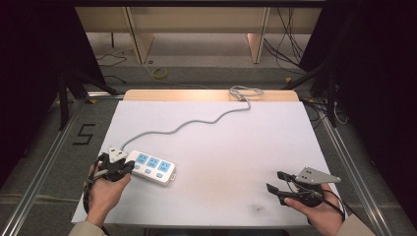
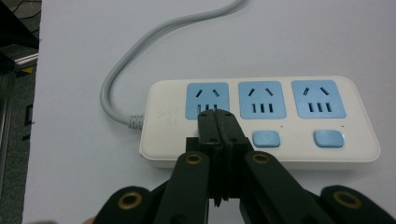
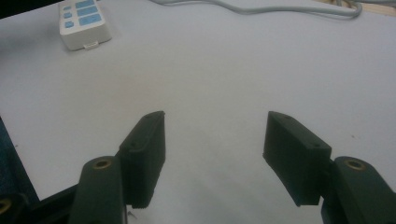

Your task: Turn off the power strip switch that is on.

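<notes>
Faintly, unreadable mark on power strip (image 2: 168,114), floor "5" (image 1: 84,133)

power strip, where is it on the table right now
In the high view the power strip lies at the table's near left, its grey cord running to the far edge. The shut left hand-held gripper is at its cord end.

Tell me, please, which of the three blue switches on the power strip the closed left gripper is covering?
The one at the cord end: the left gripper, jaws shut, sits over it on the power strip. The middle switch and far switch lie uncovered.
</notes>
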`<state>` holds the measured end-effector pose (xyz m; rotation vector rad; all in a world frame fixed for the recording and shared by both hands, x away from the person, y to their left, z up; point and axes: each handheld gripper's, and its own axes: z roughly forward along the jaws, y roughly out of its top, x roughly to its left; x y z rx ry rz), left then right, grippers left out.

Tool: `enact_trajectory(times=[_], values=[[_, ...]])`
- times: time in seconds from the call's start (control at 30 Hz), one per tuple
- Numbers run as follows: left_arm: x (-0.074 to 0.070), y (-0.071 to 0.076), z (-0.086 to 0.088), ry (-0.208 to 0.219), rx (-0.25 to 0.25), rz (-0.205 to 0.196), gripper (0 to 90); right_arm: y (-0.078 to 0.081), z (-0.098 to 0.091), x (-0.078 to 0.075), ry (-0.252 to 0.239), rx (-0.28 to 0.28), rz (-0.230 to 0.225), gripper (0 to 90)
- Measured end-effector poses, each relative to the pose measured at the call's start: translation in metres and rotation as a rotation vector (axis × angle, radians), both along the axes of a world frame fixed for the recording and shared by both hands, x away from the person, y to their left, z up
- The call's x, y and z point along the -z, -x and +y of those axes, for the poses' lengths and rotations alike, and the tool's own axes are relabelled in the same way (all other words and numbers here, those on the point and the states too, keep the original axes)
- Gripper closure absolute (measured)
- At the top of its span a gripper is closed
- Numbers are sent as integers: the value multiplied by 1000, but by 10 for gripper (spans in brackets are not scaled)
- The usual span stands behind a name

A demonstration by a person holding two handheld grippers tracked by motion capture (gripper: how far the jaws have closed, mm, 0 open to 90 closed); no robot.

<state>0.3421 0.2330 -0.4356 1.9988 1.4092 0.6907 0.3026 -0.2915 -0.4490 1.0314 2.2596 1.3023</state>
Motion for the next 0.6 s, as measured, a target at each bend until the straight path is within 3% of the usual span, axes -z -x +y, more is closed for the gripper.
enact_trajectory(times=[0.6], values=[[-3, -11, -1, -10, -8, 9, 898, 0, 0, 1, 4, 0, 5, 394]])
